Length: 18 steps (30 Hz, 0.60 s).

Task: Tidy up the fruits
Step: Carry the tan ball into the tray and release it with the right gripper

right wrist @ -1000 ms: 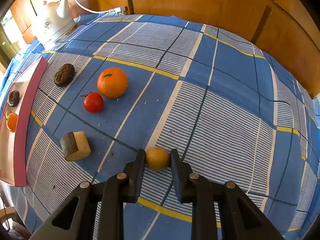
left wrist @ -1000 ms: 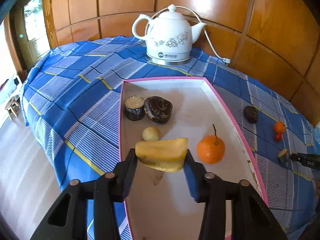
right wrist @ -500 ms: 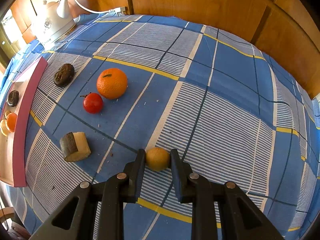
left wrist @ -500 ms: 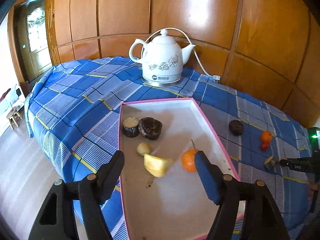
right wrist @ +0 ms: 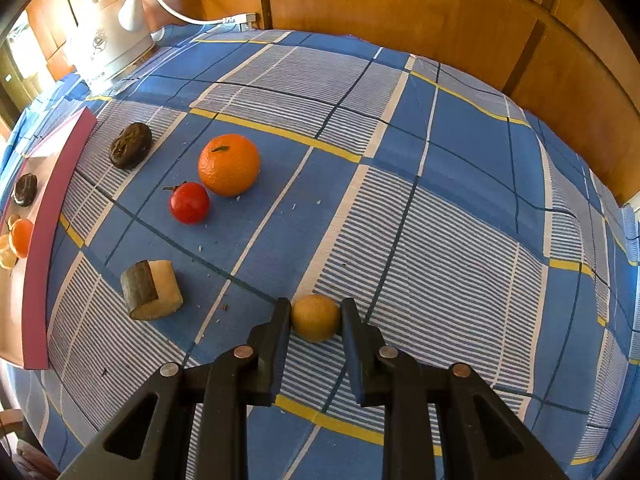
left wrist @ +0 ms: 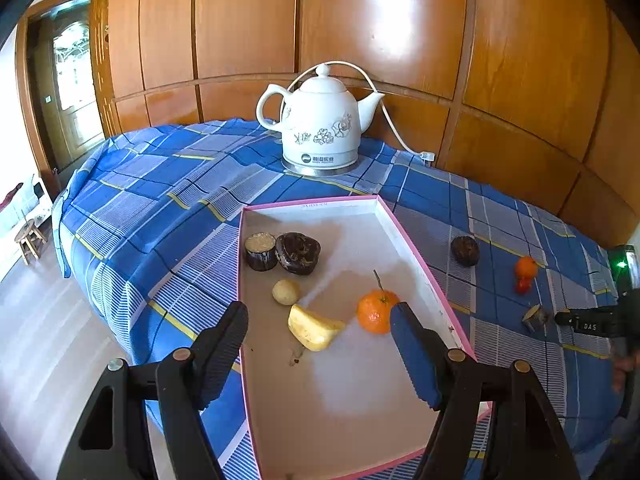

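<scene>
A pink-rimmed white tray (left wrist: pixel 420 256) holds a yellow banana piece (left wrist: pixel 312 328), an orange with a stem (left wrist: pixel 375 313), a small tan fruit (left wrist: pixel 285 291) and two dark brown pieces (left wrist: pixel 298 252). My left gripper (left wrist: pixel 320 354) is open and empty, raised above the tray's near half. My right gripper (right wrist: pixel 315 318) is shut on a small tan round fruit (right wrist: pixel 315 317) at the cloth. On the cloth to its left lie an orange (right wrist: pixel 229 165), a red tomato (right wrist: pixel 189 202), a dark fruit (right wrist: pixel 131 151) and a cut piece with dark skin (right wrist: pixel 151 290).
A white electric kettle (left wrist: pixel 320 128) with a cord stands behind the tray on the blue checked tablecloth (right wrist: pixel 460 208). Wooden wall panels (left wrist: pixel 400 32) close off the back. The table edge drops to the floor on the left (left wrist: pixel 40 320). The tray's pink side (right wrist: pixel 44 248) shows left in the right wrist view.
My left gripper opened, let the banana piece go into the tray and drew back and up. My right gripper stayed shut on the tan fruit, nearly still.
</scene>
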Each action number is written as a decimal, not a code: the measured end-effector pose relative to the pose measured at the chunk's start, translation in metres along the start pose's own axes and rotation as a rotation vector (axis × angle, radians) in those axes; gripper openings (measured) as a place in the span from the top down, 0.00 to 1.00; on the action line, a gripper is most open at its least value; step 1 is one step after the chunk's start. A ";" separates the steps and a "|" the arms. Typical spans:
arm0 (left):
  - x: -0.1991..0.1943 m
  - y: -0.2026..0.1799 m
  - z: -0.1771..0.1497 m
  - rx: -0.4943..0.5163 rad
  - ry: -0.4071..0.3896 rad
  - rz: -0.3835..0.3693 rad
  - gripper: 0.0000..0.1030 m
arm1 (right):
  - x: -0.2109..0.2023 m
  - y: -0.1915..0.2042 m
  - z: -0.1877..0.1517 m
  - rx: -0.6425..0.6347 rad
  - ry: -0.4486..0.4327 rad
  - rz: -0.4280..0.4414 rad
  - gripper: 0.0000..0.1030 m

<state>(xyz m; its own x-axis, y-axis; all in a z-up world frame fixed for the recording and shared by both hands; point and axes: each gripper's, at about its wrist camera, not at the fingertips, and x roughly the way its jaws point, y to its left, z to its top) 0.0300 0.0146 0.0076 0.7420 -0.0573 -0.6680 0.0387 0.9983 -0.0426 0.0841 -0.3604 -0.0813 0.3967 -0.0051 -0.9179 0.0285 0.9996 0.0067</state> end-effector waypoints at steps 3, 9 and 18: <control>-0.001 0.001 0.000 -0.005 -0.001 -0.003 0.28 | 0.000 0.002 0.000 -0.013 -0.004 -0.005 0.76; -0.004 0.006 -0.002 -0.012 -0.007 -0.009 0.27 | -0.001 0.001 0.000 -0.009 -0.001 0.002 0.76; -0.004 0.011 -0.003 -0.032 -0.002 -0.015 0.27 | -0.049 0.050 0.008 -0.067 -0.100 0.194 0.76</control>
<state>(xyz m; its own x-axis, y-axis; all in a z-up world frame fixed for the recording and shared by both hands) 0.0253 0.0256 0.0072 0.7429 -0.0723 -0.6655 0.0287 0.9967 -0.0762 0.0732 -0.3109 -0.0326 0.4781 0.1883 -0.8579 -0.1171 0.9817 0.1502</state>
